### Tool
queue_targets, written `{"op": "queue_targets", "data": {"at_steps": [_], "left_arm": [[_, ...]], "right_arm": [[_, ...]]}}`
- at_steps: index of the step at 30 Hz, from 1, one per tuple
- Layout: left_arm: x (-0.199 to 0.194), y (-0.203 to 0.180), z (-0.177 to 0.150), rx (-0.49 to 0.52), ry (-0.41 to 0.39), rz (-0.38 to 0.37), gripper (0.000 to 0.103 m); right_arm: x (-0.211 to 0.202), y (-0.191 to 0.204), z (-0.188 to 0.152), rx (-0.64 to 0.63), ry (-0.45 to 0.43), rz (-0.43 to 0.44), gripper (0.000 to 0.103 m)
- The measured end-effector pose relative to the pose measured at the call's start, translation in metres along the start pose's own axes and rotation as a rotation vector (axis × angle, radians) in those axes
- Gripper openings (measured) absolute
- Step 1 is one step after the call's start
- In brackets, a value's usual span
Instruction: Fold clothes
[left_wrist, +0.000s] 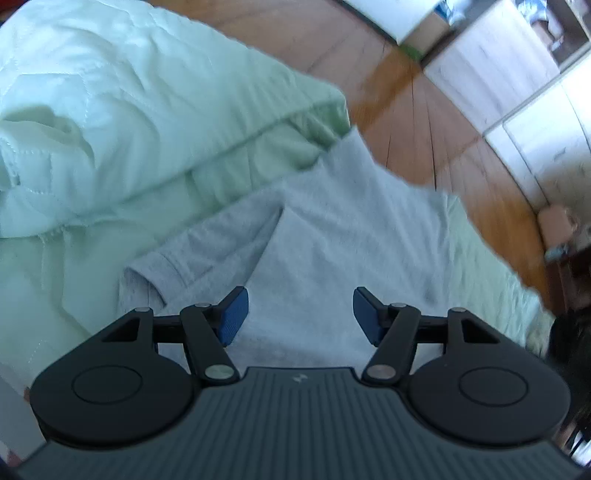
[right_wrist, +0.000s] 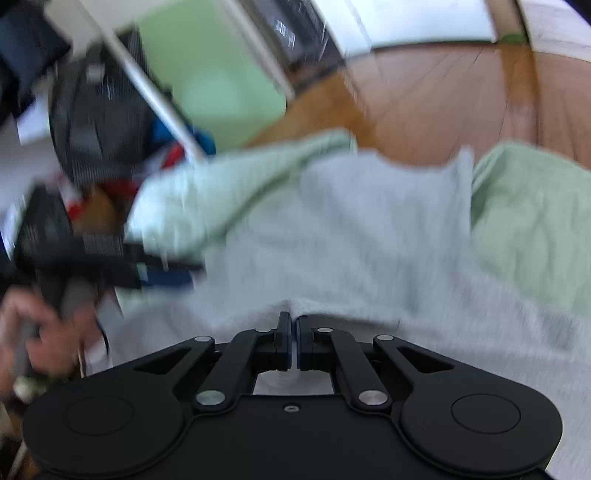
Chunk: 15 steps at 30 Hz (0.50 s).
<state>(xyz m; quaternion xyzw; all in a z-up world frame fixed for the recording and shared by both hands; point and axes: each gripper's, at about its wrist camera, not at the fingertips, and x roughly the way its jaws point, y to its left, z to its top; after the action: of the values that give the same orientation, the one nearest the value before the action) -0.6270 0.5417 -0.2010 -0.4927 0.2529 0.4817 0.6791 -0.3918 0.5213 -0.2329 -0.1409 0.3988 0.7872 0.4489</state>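
I saw the grey fleecy sweater (left_wrist: 343, 236) lying flat on the quilted green bedspread (left_wrist: 110, 110). My left gripper (left_wrist: 299, 317) hung released above it; my right gripper (right_wrist: 294, 325) was clenched on a puckered fold of the sweater.

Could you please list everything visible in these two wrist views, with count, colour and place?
Grey garment: one, light grey, spread on the bed, one sleeve folded across its left side in the left wrist view.
Quilt: one, pale green, bunched beside the garment.
Bed cover: one, pale green, under the garment.
Floor: one, brown wood, beyond the bed.
Cabinets: white, along the far wall; count unclear.
Clutter: dark and coloured items, upper left of the right wrist view; too blurred to name.
Left gripper: one, black with blue fingers, open above the garment.
Right gripper: one, black, shut on a fold of the garment.
Hand: one, holding the left gripper.
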Motion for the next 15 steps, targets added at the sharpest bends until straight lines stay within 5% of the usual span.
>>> {"op": "queue_targets", "data": {"at_steps": [2,5,12,15], "left_arm": [[0.001,-0.003,0.001,0.037,0.016,0.103,0.064],[-0.004,0.000,0.000,0.025,-0.012,0.080,0.065],[0.009,0.004,-0.004,-0.073,0.022,-0.108,0.067],[0.021,-0.001,-0.008,-0.076,0.041,-0.095,0.073]], "right_arm": [[-0.002,-0.012,0.008,0.051,-0.042,-0.015,0.005],[0.019,-0.016,0.012,-0.063,0.021,-0.240,0.005],[0.007,-0.025,0.005,-0.038,0.007,-0.170,0.005],[0.001,-0.024,0.002,-0.039,0.000,-0.109,0.005]]}}
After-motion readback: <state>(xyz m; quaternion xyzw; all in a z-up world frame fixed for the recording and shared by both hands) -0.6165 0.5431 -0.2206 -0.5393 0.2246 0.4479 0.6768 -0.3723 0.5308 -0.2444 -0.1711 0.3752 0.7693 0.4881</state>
